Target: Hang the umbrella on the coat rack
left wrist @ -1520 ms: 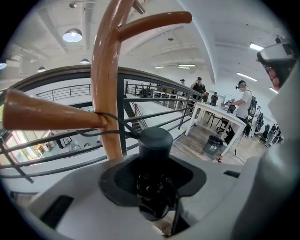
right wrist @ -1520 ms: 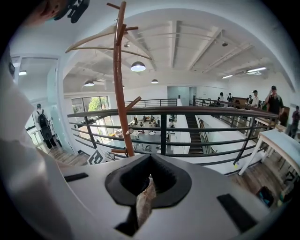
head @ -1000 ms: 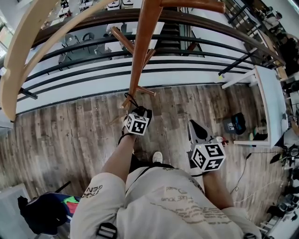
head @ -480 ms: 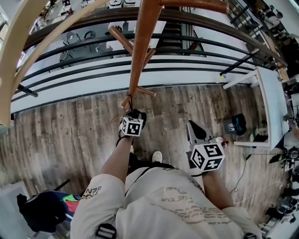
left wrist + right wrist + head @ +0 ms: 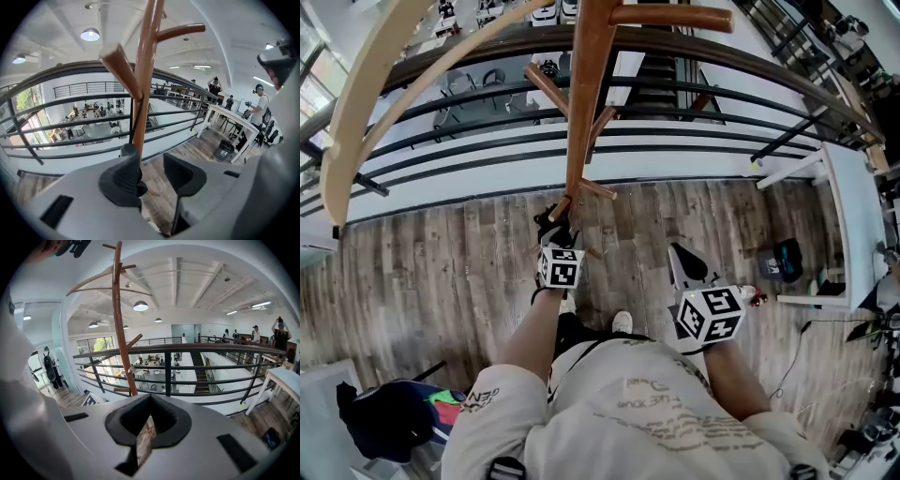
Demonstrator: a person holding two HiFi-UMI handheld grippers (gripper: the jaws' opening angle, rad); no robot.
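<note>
Left gripper view gives me what matters: the left gripper [image 5: 152,161] has its jaws well apart and clamps nothing; a grey knob that I take for the top of the umbrella [image 5: 129,151] sits just above the left pad, close against the pole [image 5: 146,70]; a thin black cord [image 5: 135,121] runs from it up along the pole toward the crotch where a peg [image 5: 118,62] branches off; so I judge the umbrella hangs by that cord, long axis parallel to the pole, its dark body dropping behind the left pad; whether the pad touches it I cannot tell. Right gripper view shows the right gripper [image 5: 148,401] all but closed, only a slit with floor showing through, holding nothing, well off to the right of the pole; the left one is far nearer. The next move, as I judge it, is to back the left jaws straight away from the pole, not sideways, lest the pad drag the cord off the peg.
</note>
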